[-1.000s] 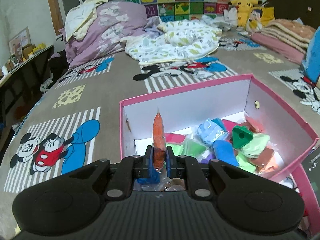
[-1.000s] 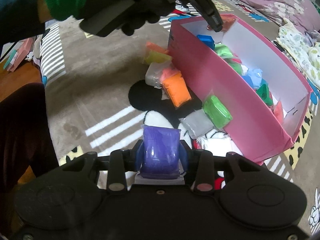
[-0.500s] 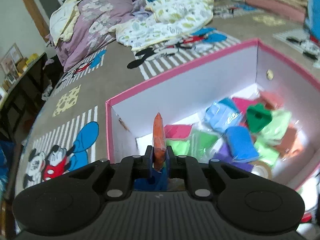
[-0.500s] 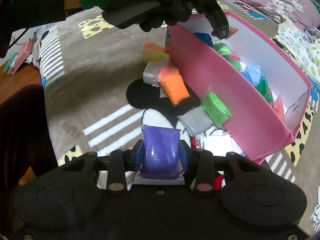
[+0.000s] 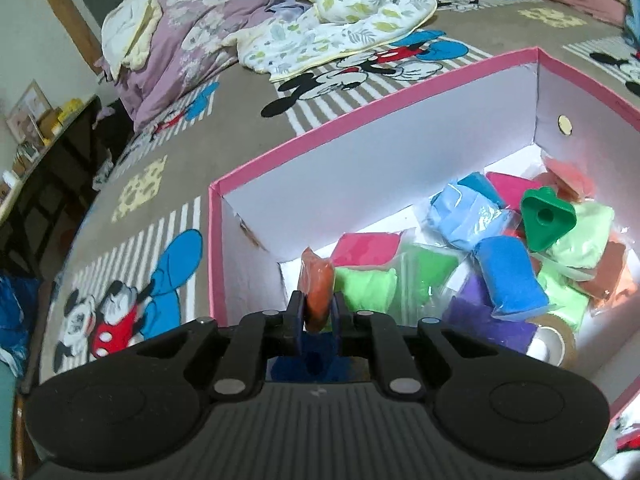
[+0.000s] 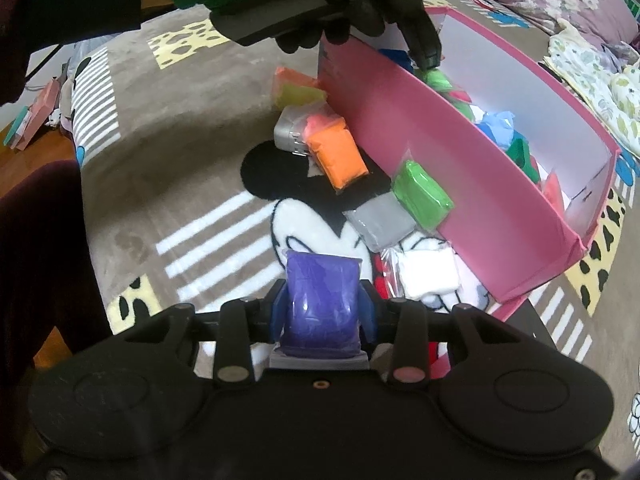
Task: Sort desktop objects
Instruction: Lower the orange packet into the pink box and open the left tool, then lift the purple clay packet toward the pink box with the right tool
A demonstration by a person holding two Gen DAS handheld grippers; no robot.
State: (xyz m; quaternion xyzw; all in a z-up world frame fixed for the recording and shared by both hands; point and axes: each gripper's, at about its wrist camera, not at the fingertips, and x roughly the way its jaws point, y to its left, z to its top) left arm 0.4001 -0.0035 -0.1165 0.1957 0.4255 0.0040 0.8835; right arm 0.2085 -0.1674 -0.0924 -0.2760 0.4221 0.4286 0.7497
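Left tool (image 5: 316, 312) clamped on orange-red clay packet (image 5: 317, 280), inside pink box (image 5: 360, 120) at its near corner (above other packets). Right tool (image 6: 322, 312) clamped on purple clay packet (image 6: 320, 300), outside box, over the bed's rug (image 6: 180, 184).

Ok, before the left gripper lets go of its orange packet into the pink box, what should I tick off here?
1. Left gripper shut on the orange clay packet: ok.
2. Packet inside the pink cardboard box walls: ok.
3. Landing spot below, beside the light green clay packet: cannot tell, the gripper body hides it.
4. Right gripper holding the purple clay packet outside the box: ok.
5. Loose packets left on the blanket, such as the orange block and grey packet: not ok, unsorted.
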